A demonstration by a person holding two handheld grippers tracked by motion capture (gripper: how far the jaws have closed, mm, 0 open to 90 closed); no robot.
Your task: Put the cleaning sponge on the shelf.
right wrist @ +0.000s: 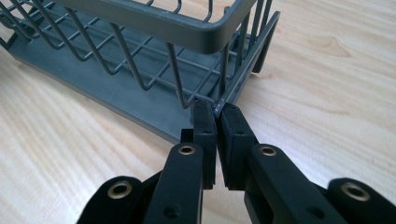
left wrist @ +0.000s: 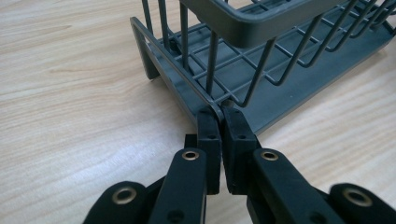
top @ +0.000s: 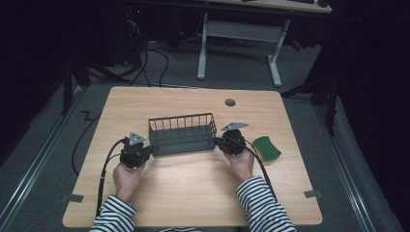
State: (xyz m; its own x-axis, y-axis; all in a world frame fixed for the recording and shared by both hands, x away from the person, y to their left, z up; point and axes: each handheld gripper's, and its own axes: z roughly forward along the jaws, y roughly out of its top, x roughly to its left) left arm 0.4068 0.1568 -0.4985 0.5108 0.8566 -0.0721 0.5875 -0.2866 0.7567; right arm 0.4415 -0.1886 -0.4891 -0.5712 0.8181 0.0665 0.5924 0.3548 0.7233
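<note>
Because the rack (top: 183, 134) is long and would swing if taken from one end, I am gripping it at both ends at once, my left gripper (top: 145, 151) at its nine o'clock end and my right gripper (top: 218, 142) at its three o'clock end. Both pairs of jaws are pressing nearly together, each pinching the thin bottom edge of the rack's end wall, low down where the frame looks stiffest. The rack is sitting near the middle of the surface (top: 193, 193), seemingly flat on its base. It is showing as dark grey, with a solid rim on top, upright wire bars along the sides and a wire grid floor. A green sponge (top: 266, 148) is lying at its three o'clock, beyond my right hand.
</note>
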